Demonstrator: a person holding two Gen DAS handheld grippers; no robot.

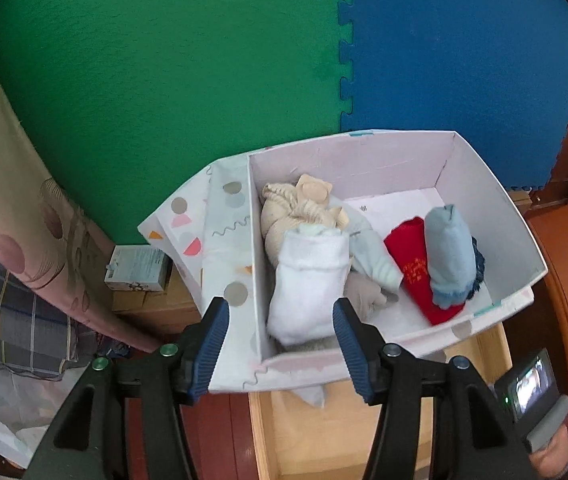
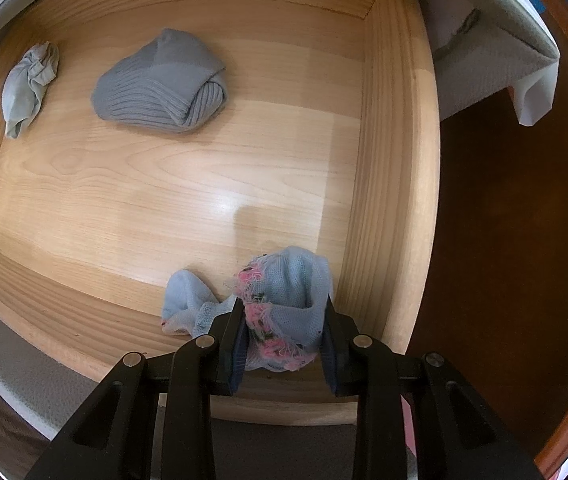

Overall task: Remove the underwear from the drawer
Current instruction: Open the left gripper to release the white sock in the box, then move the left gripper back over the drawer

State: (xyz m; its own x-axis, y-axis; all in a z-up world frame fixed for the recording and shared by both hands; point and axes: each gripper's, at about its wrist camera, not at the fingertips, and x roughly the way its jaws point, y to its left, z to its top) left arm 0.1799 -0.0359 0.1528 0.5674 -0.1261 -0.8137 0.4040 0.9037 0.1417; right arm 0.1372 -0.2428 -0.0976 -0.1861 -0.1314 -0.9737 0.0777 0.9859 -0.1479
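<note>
The foam mat was half green (image 1: 164, 60), half blue (image 1: 463, 48). The storage box (image 1: 495, 208) was pale pink inside, its flap (image 1: 204, 232) white with grey and pink dots. In it lay a white roll (image 1: 307, 288), a beige bundle (image 1: 291, 208), a red garment (image 1: 415, 268) with what looked like gold print, and a light blue roll (image 1: 449, 256). The drawer (image 2: 204, 184) was light wood, holding a ribbed grey bundle (image 2: 160, 84) and a pale blue piece with pink fringe (image 2: 287, 312)

**Blue garment pinched at the drawer's front**

A pale blue knit piece with fuzzy pink trim (image 2: 284, 308) sits bunched between the right gripper (image 2: 284, 344) fingers, part trailing left onto the floor of the wooden drawer (image 2: 188, 184). Farther back lie a folded grey ribbed bundle (image 2: 162, 84) and, well apart at the left wall, a crumpled pale grey-green piece (image 2: 28, 88).
</note>
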